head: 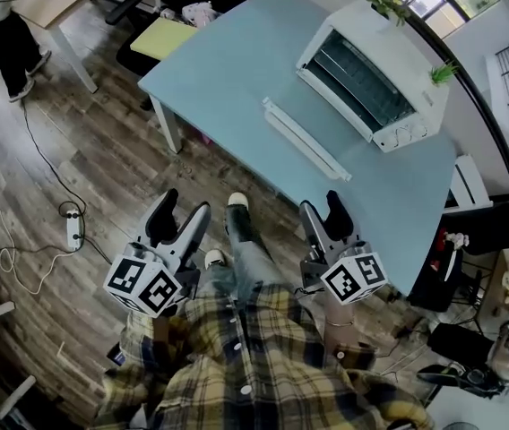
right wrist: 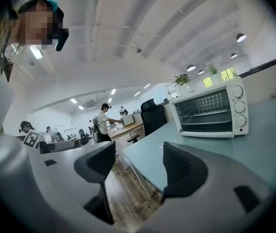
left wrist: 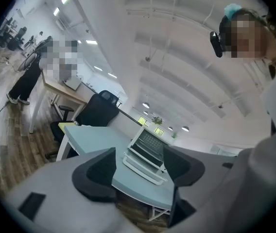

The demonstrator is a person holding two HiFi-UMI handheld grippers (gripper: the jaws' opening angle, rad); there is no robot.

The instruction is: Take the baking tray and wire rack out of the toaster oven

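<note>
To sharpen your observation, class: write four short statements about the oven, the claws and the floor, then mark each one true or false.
1. The toaster oven has its door folded down open. True.
2. The left claw grips the baking tray. False: its jaws stand apart with nothing between them.
3. The right claw reaches inside the oven. False: it is open and empty, back by the near edge of the table.
4. A power strip lies on the wooden floor. True.
</note>
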